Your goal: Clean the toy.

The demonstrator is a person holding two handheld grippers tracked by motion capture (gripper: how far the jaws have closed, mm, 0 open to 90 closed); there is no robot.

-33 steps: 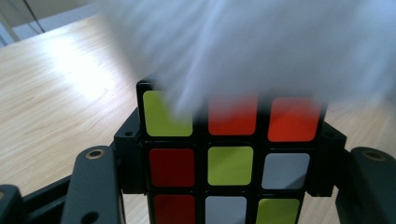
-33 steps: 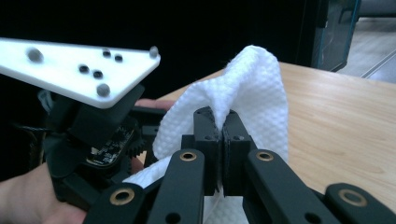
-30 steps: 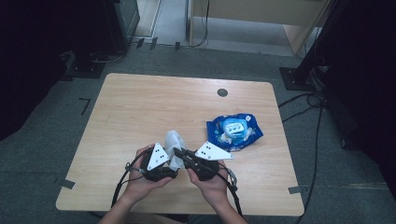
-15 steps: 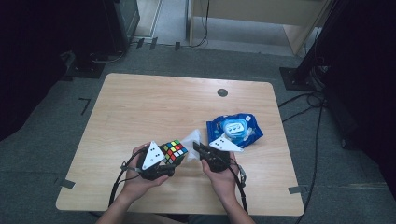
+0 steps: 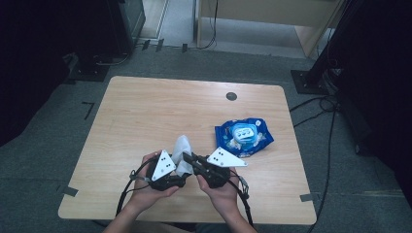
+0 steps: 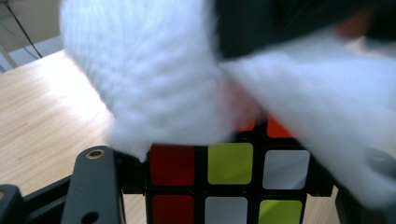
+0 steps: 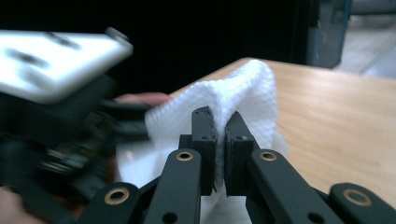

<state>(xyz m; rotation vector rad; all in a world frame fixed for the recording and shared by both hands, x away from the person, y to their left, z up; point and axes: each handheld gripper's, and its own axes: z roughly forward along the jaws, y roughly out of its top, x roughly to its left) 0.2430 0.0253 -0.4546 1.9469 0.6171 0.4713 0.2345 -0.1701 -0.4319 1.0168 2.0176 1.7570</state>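
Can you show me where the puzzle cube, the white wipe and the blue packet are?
Puzzle cube (image 6: 229,163): left gripper view, yellow sticker.
White wipe (image 7: 243,91): right gripper view, fold above the fingers.
Blue packet (image 5: 244,136): high view, its middle.

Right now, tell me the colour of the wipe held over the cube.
White, clearest in the right gripper view: the wipe is pinched in the right gripper.

left gripper (image 5: 180,171) clamped, right gripper (image 5: 190,159) pinched

No text or label can be read anywhere
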